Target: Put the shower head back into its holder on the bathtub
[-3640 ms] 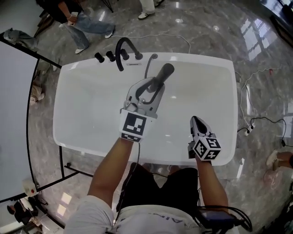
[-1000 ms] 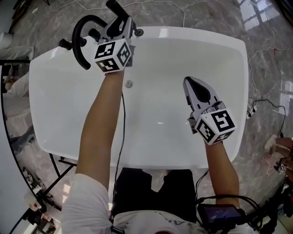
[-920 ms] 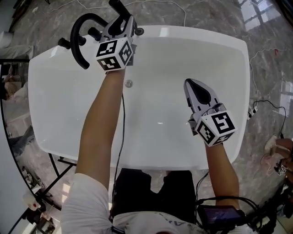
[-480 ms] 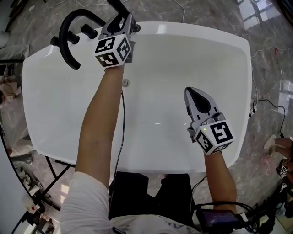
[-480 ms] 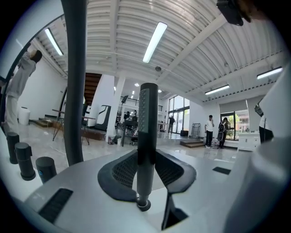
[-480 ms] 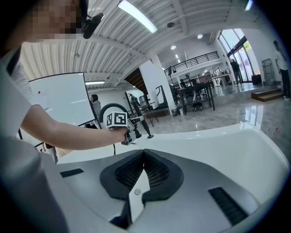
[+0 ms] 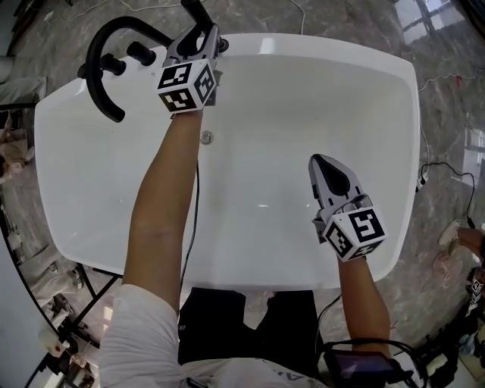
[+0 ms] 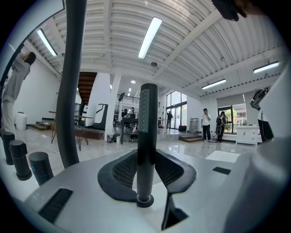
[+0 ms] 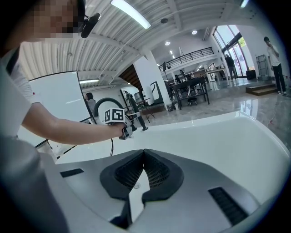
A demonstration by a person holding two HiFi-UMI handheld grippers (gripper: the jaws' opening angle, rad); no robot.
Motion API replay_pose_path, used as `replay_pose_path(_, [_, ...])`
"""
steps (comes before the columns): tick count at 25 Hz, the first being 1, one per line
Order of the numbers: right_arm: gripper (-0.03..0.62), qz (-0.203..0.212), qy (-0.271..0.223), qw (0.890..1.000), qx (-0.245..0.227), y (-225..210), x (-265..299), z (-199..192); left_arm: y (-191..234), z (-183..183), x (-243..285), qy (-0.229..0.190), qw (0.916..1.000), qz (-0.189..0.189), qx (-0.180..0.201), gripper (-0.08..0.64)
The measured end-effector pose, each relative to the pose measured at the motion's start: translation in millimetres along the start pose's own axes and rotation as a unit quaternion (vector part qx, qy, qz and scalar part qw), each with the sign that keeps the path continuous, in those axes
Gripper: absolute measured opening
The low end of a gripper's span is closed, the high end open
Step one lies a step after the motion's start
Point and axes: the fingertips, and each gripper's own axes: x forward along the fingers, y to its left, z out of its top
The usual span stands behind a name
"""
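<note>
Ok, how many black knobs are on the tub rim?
3 knobs: nearest, middle, farthest, lined up left of the black spout. Head view shows only two; others may be hidden.

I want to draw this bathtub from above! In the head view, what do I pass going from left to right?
Black curved faucet spout → left tongs gripping the black shower head → right tongs → cable on the floor.
</note>
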Motion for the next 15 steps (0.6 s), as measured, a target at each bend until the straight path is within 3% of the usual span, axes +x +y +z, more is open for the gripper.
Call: replay_pose_path(15, [0.011,-0.002,0.01,1.0,0.01,4.4,-7.6,-22.8,-3.0,-25.1,6.9,0.033,0.9992,0.002,0.022,0.129])
